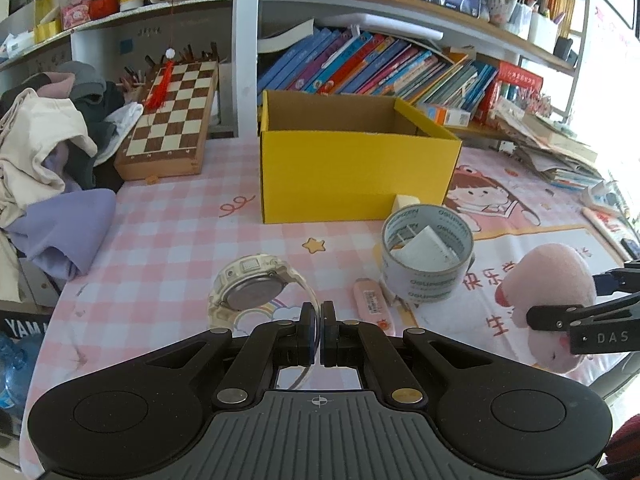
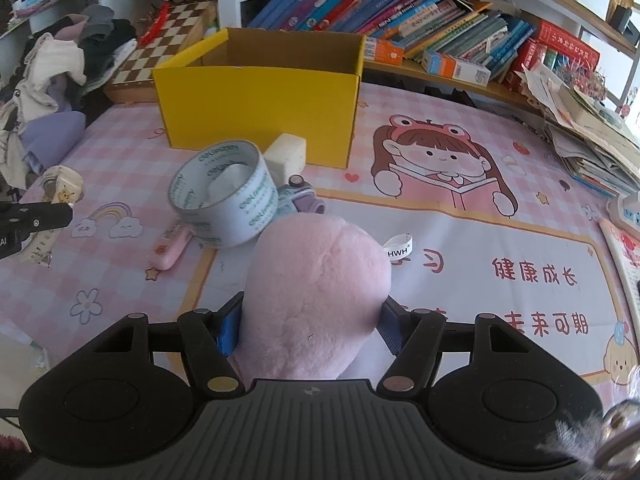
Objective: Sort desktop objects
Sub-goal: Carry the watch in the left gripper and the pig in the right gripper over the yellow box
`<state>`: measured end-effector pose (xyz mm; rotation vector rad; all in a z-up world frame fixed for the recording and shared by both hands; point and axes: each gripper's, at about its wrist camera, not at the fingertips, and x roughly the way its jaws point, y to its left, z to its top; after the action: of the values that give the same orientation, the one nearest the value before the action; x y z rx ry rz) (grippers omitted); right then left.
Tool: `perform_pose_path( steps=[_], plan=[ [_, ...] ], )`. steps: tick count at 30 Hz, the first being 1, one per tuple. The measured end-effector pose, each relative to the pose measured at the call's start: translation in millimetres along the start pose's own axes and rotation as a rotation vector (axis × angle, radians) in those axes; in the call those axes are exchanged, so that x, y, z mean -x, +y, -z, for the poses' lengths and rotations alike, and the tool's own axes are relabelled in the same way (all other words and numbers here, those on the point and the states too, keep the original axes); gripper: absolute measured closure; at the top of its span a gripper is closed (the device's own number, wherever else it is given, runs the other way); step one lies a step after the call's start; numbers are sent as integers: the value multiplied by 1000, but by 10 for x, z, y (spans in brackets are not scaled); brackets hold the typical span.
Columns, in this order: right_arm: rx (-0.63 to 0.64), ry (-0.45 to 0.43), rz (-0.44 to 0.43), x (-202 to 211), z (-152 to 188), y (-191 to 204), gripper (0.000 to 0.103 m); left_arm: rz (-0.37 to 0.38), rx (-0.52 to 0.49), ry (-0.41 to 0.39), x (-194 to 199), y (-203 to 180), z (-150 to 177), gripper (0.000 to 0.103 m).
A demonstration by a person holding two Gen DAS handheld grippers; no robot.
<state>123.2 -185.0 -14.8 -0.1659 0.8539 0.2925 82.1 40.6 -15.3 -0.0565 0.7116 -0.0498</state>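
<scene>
My left gripper (image 1: 319, 322) is shut on the clear strap of a white translucent watch (image 1: 252, 288), which also shows in the right wrist view (image 2: 60, 188). My right gripper (image 2: 310, 320) is shut on a pink plush toy (image 2: 316, 300), which also shows in the left wrist view (image 1: 548, 300). An open, empty-looking yellow cardboard box (image 1: 352, 172) stands behind them on the pink mat. A roll of tape (image 1: 426, 254) with white paper inside, a pink eraser case (image 1: 370, 300) and a cream block (image 2: 286, 152) lie near the box.
A chessboard box (image 1: 172, 120) and a pile of clothes (image 1: 48, 152) lie at the left. Leaning books (image 1: 380, 68) fill the shelf behind. Paper stacks (image 2: 592, 136) sit at the right. A small toy camera (image 2: 298, 196) lies behind the tape.
</scene>
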Motion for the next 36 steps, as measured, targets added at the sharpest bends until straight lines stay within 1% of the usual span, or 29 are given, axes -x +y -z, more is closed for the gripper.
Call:
perform_pose_path(
  steps=[12,17,25,31,36],
  plan=[
    [34,-28,-18,191,-30,127,39,48,-52,-59,274,-89,-27,102],
    [37,-32,-28,245,-29,182,39,62,-61,-64,355,-94,-1,102],
    [85,-51,-41,328,7,353,39,82,-94,-79,479,-149,43,102],
    [95,-62,-38,386,16,390,39,101,-92,-81,512,-153,37,101],
    [120,-83,-43,438,-49,396,39,127,-89,-89,515,-191,-1,101]
  ],
)
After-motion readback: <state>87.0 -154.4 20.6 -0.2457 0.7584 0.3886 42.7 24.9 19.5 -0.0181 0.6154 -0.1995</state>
